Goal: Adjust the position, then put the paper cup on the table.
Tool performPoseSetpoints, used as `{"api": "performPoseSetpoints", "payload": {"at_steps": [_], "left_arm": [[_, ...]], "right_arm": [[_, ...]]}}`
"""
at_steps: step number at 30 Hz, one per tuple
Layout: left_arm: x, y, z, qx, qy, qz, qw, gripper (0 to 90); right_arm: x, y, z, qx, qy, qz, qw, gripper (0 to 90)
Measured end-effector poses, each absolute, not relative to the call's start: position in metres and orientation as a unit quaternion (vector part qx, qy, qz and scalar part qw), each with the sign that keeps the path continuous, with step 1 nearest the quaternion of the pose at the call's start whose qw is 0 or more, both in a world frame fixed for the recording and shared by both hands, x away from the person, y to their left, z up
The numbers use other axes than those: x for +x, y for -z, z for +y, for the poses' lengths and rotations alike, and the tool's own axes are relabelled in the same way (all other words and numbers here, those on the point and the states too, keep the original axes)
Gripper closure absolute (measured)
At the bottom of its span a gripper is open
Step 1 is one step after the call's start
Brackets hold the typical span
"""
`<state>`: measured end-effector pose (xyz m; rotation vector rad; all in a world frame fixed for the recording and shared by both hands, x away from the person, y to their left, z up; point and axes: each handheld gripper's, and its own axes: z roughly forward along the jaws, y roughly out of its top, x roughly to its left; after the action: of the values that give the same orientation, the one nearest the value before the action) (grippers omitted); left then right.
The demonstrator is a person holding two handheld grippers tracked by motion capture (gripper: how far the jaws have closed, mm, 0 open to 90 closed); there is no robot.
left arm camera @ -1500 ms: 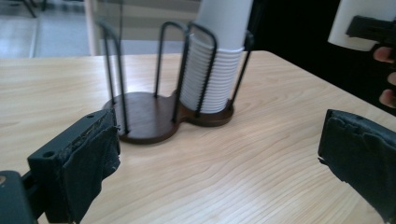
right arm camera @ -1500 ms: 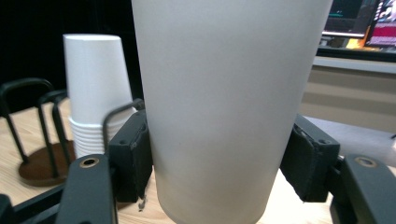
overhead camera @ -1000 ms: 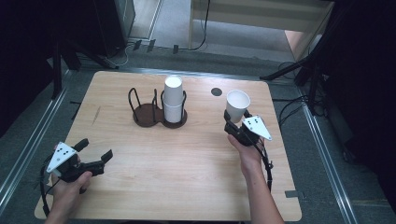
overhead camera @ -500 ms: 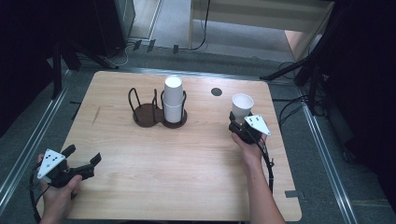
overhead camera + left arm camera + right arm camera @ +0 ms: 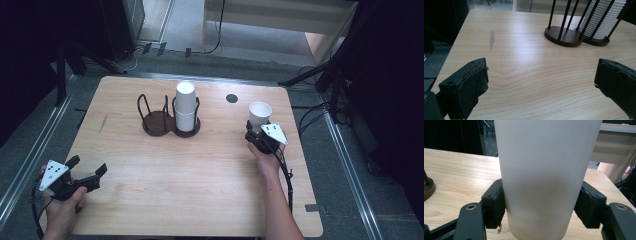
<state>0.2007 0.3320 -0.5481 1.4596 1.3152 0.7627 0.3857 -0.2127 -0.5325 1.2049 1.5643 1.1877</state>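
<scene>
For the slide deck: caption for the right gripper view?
Right gripper clamps an upright white paper cup resting on the wooden table.

The high view looks forward and down on the whole light wooden table (image 5: 200, 170). The left gripper view looks low across it toward the dark wire cup holder (image 5: 574, 37), which the high view (image 5: 167, 122) shares. The right gripper view sits very near a white paper cup (image 5: 544, 177).
</scene>
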Motion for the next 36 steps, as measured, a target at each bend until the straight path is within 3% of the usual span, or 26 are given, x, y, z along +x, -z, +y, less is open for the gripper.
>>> {"api": "performPoseSetpoints", "payload": {"at_steps": [27, 36], "left_arm": [[0.202, 0.548, 0.33, 0.606, -0.314, 0.537, 0.495, 0.0], [0.202, 0.548, 0.33, 0.609, -0.314, 0.537, 0.492, 0.0]], "right_arm": [[0.4, 0.544, -0.198, 0.488, -0.388, 0.679, 0.388, 32.9], [0.402, 0.544, -0.203, 0.516, -0.386, 0.674, 0.362, 32.7]]}}
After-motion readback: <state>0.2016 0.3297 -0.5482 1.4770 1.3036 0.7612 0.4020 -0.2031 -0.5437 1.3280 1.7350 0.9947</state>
